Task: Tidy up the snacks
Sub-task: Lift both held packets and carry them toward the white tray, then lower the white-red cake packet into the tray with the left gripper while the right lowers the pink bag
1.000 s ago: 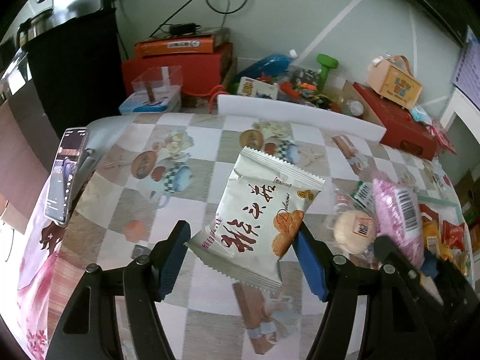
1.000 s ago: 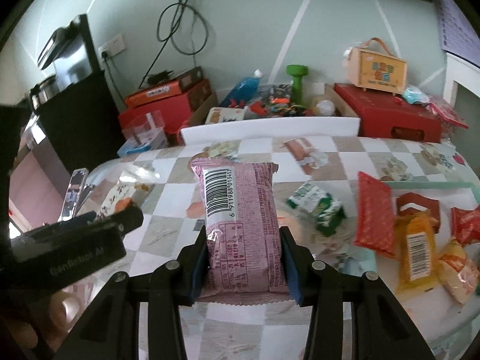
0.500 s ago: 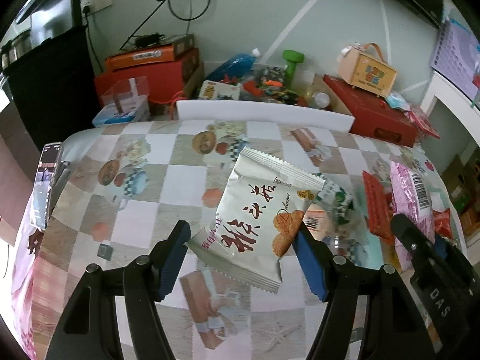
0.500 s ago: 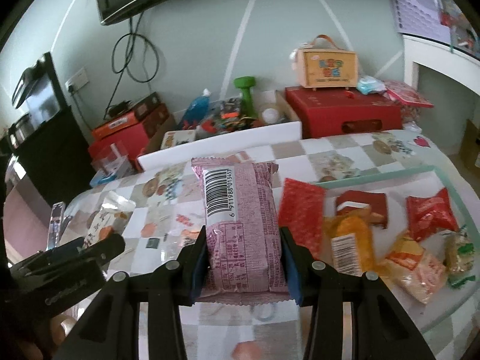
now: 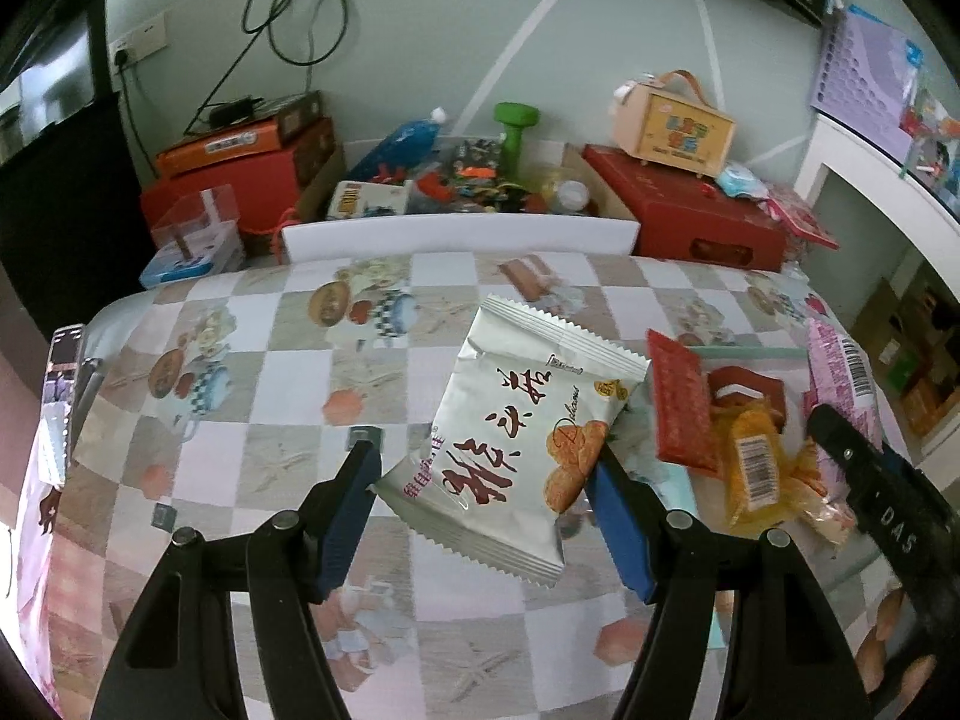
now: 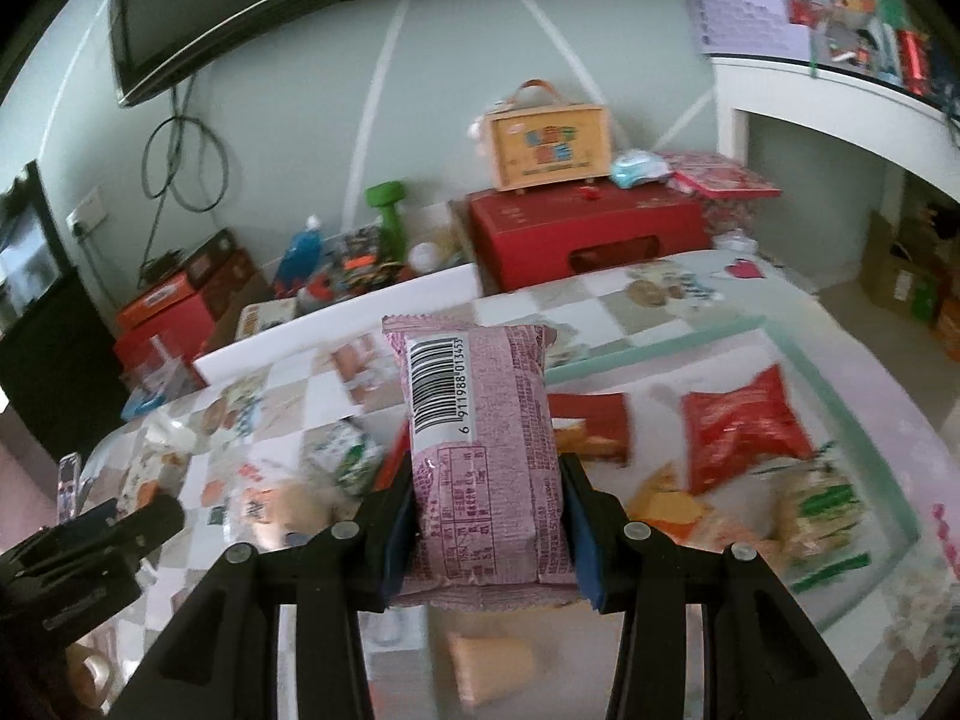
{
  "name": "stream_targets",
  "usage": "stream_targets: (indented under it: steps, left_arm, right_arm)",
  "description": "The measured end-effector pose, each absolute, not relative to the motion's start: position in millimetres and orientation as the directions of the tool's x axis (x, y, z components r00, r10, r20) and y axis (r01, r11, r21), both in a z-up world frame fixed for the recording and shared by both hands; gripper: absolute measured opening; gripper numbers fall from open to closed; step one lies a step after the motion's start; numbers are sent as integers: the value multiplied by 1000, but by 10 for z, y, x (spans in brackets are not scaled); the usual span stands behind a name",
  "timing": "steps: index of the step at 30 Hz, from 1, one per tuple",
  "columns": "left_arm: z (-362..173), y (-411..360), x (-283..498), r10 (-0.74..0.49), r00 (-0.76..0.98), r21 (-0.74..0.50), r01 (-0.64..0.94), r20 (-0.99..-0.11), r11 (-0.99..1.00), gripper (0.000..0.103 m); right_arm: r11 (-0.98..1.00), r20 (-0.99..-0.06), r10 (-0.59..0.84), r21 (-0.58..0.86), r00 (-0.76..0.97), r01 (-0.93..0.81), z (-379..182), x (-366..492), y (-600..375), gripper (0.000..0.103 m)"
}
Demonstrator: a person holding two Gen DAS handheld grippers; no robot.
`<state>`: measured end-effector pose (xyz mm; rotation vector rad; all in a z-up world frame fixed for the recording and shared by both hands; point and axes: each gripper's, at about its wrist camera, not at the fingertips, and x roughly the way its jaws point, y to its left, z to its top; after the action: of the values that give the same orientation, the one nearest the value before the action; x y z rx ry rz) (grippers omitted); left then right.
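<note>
Left gripper (image 5: 483, 468): fingers clamped on a silver biscuit packet (image 5: 516, 450), held tilted above the checked worktop (image 5: 288, 372)

Right gripper (image 6: 487, 498): fingers closed on a pink snack packet (image 6: 480, 450), barcode side up, held upright over the worktop

Beyond, on the worktop's right part: flat red packet (image 5: 681, 402), yellow packet (image 5: 753, 468), red crisp bag (image 6: 741, 429), green-and-white wrapped snack (image 6: 342, 459), loosely scattered near one another

Far edge: white board (image 5: 459, 237) standing along the worktop; behind it a red box (image 5: 684, 210) bearing a small wooden case (image 5: 678, 123), green dumbbell (image 5: 516, 132)
</note>
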<state>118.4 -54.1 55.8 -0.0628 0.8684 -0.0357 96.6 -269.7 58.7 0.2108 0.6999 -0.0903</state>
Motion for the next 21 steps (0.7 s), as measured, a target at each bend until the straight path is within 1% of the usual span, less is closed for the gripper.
stream_targets:
  steps: [10,21]
  left_arm:
    - [587,-1071,1185,-134,632,-85,107,-763,991,71]
    - [538,-1772,1160,-191,606,-56,234,-773,971,71]
  right_arm:
    - [946,-644,-117,160,757,282,634,799,-3337,47]
    - [913,-647,-184,166,740,373,624,660,-3852,47]
